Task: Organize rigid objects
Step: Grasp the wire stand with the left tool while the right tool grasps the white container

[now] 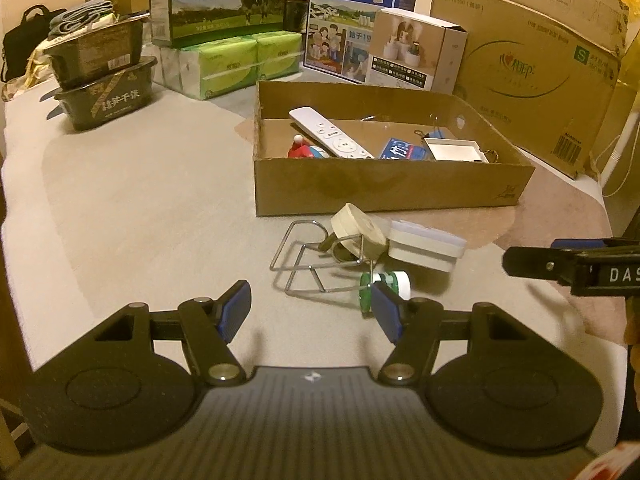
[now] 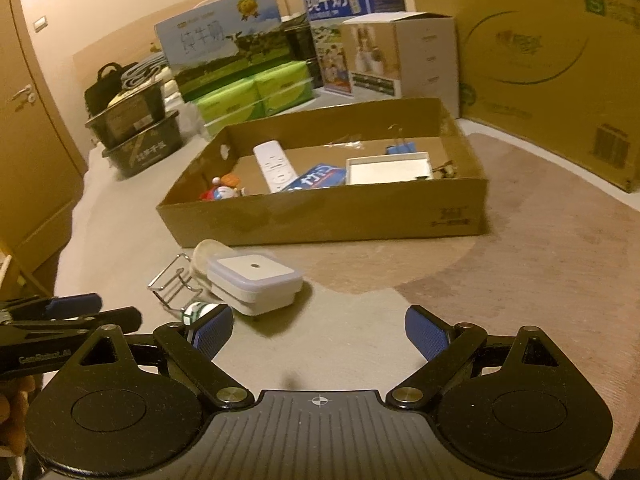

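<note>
Both grippers hover over the tabletop [image 2: 360,320], fingers apart and holding nothing. Just ahead of the left gripper [image 1: 310,312] lie a wire rack [image 1: 304,260], a round disc [image 1: 358,230], a white box [image 1: 424,248] and a green bottle [image 1: 386,286] touching its right finger. The right gripper [image 2: 320,334] has them ahead-left. Beyond sits the cardboard tray [image 2: 320,216] with a remote [image 2: 276,166].

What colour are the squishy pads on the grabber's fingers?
Blue. The pads on the right gripper show best in the right wrist view.
</note>
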Demonstrator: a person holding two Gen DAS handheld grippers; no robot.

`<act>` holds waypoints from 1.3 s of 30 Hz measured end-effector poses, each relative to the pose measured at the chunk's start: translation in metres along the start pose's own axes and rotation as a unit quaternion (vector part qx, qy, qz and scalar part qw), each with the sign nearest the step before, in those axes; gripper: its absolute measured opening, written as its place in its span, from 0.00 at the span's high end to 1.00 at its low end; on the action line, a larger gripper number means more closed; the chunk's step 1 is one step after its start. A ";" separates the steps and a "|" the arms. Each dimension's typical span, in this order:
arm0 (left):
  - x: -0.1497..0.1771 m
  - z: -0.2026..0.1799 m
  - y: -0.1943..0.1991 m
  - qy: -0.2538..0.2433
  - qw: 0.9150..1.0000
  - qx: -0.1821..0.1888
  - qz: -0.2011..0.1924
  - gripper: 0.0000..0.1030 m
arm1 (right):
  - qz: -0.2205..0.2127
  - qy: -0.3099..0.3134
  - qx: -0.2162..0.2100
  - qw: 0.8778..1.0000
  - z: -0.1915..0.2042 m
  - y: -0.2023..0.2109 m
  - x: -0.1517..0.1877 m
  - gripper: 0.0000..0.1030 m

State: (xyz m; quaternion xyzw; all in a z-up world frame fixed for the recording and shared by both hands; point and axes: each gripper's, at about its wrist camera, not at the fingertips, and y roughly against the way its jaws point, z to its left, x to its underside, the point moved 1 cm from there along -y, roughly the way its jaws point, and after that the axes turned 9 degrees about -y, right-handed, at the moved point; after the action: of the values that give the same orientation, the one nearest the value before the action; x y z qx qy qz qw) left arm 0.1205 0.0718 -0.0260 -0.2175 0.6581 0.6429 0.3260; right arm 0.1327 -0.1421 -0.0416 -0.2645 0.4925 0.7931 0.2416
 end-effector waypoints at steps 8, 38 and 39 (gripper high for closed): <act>-0.006 0.009 -0.021 -0.012 1.000 0.013 0.004 0.39 | 0.011 0.011 -0.026 1.000 0.012 -0.032 -0.005 0.10; -0.012 0.014 -0.056 -0.008 0.998 0.060 0.003 0.30 | 0.008 0.008 -0.032 0.999 0.005 -0.066 -0.017 0.23; -0.013 0.014 -0.058 -0.005 0.998 0.060 0.004 0.30 | 0.008 0.003 -0.028 1.000 0.001 -0.064 -0.016 0.23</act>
State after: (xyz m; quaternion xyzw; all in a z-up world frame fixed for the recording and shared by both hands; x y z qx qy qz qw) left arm 0.1725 0.0794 -0.0569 -0.1920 0.6947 0.6046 0.3391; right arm 0.1856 -0.1175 -0.0722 -0.2700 0.4729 0.8076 0.2264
